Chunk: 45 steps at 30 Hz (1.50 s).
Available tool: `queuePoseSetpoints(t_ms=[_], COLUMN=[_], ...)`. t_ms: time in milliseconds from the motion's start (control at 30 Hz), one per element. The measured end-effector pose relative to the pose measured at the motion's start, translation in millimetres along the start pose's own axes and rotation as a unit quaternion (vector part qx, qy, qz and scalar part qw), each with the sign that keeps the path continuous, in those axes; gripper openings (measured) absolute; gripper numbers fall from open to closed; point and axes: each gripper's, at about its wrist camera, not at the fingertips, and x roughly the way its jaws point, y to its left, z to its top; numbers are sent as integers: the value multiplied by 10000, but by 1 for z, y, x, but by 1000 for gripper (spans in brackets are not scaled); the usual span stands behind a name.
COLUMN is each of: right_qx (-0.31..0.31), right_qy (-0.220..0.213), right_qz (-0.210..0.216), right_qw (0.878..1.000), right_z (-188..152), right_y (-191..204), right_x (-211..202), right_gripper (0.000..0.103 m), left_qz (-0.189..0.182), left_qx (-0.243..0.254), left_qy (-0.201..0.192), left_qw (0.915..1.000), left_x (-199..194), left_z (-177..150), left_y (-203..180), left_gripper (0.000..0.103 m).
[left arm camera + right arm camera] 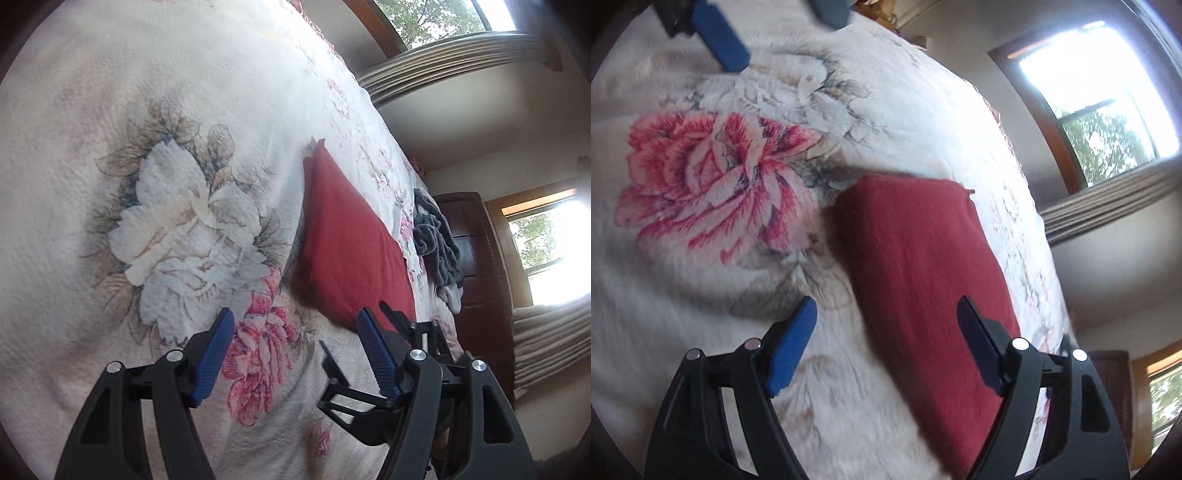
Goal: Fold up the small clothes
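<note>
A bed [229, 74] covered by a floral quilt fills both views; windows [1100, 96] are seen beyond its far edge. A folded red cloth [923, 266] is laid flat near that edge, with a grey garment pile [437, 240] further along. The left tool [295, 332] is spread over bare quilt. The right tool [886, 325] is spread, empty, its far finger over the cloth's near edge. Open quilt is noted on the flower side.

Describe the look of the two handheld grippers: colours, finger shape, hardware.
Both grippers share one design. The left gripper has black, triangular cut-out arms, round silver pivot bolts, and flat blue ribbed fingers. The right gripper matches: black frame, silver bolts, blue pads. No cables, markings or sleeves show.
</note>
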Motion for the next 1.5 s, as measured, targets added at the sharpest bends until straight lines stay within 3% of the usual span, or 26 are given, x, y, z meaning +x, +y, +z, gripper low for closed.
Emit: queuePoseSetpoints(t_ms=[167,333,467,533,567,600,833,967,1133,1233,1433,1467,1500], right_qx=[-279,-321,-372,-334,-294,-248,520,810,1013,1211,1542,1603,1654], right_qy=[206,330,462,537,592,612,395,380,378,337,225,209,203], right_qz=[-223,-657,-798,-709,-631,-603,-388,-296,-179,-157,-82,-61,-42], right_qw=[9991,9968,9950,9955,9958,9960,9971,9955,9940,9919,9877,9868,9860], right_z=[9,26,39,40,40,41,48,51,49,48,45,44,43], right_y=[6,3,-1,-5,-7,-10,-59,-80,-93,-104,-122,-124,-125], right_x=[30,56,78,85,87,88,75,74,73,71,64,64,63], right_gripper=[75,70,56,40,23,17,14,15,15,15,15,15,15], left_qz=[-121,-334,-584,-639,-691,-734,-1342,-1243,-805,-627,-292,-244,-146], left_qx=[83,-143,-328,-370,-391,-427,-823,-990,-454,-267,-158,-102,-17], left_qy=[-40,-129,-129,-120,-94,-41,706,1299,1880,2269,2441,2453,2509], left_qw=[9999,9993,9977,9972,9968,9964,9850,9787,9778,9715,9692,9691,9679], left_x=[-2,-3,-1,1,3,8,73,137,202,234,265,267,271], left_z=[12,29,47,55,60,67,130,162,183,190,207,209,209], left_y=[-1,9,12,11,10,10,6,2,-29,-43,-55,-58,-61], left_gripper=[70,70,70,71,71,72,79,79,79,79,77,69,50])
